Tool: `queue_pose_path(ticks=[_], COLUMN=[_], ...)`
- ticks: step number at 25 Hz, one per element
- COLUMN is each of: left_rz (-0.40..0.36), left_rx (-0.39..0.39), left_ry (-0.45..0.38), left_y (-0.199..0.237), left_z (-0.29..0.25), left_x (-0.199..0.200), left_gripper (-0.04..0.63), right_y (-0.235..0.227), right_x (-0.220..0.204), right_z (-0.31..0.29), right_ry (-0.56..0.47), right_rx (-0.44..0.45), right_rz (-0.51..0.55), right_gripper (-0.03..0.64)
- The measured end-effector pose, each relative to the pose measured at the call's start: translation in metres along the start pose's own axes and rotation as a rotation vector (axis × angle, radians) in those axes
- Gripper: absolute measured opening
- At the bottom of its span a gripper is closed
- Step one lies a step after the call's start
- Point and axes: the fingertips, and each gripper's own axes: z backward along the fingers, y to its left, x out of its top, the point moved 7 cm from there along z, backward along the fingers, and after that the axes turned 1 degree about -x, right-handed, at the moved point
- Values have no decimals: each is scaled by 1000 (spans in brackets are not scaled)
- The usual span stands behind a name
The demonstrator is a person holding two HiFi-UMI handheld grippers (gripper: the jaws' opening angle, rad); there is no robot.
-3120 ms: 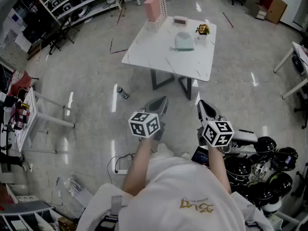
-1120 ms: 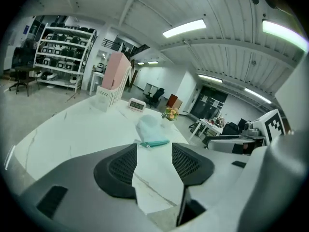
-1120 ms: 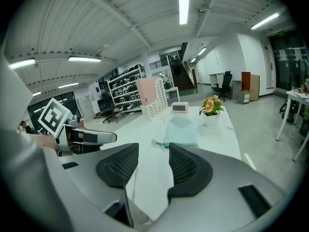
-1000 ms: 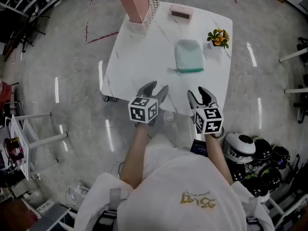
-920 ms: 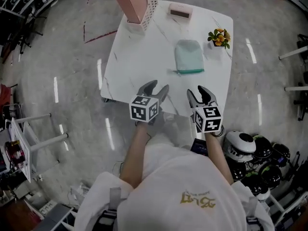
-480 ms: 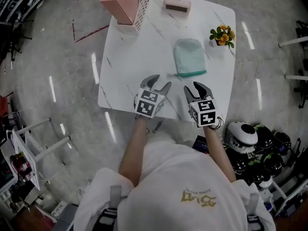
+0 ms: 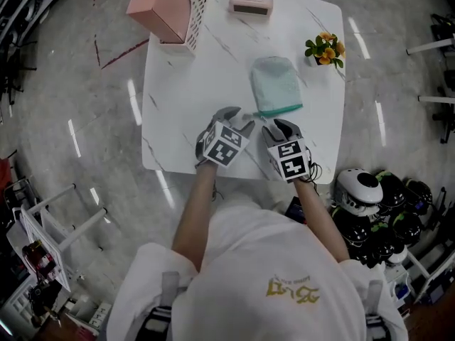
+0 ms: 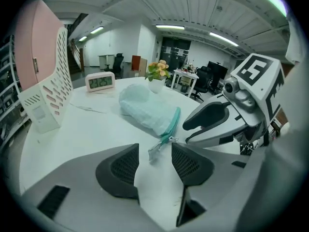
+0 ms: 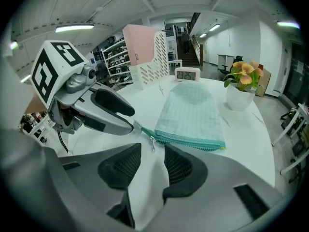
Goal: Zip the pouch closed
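The mint-green pouch lies flat on the white table, with its teal zip running along the edge that faces you. Everything below is placed from that pouch.

Your left tool hovers just off the pouch's near left corner, pointing steeply down. Its jaws are released and stand apart. In the left gripper view the small fabric tab that trails from the zip's end lies on the table in line with the gap between the jaw tips, and neither pad touches it.

Your right tool sits just beside the left one, at the same corner of the pouch and close to the zip edge. Its jaws are closing but not yet clenched. The right gripper view shows the metal zip pull hanging at the zip's left end, just ahead of the gap between the pads, and the pads press on nothing.

Beyond the pouch's far right corner stands a small flower pot with orange and yellow blooms. Past the pouch's far end rests a pink digital clock. Well to the pouch's far left stands a pink file holder with a white perforated side.
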Motion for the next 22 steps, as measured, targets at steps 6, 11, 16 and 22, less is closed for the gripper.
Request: queue_pose_path(ticks=[6,11,16,22], left_rz=[-69,-101,-146,-178], left_rx=[-69,-121,-151,-184], left_ry=[49,78,85,105], left_y=[-1,-3,-6,-12], left_z=[-13,-26,-35,-40], left_x=[4,7,12,13], left_gripper=[205,204,178,69], right_y=[3,1,-1,0], right_x=[1,2,1,3], right_z=[-14,-23,-27,-28], right_ry=[15,42,60,59], right_rx=[-8,-23,-26,-30], right_rz=[43,69,81,111], right_gripper=[143,133,120,81])
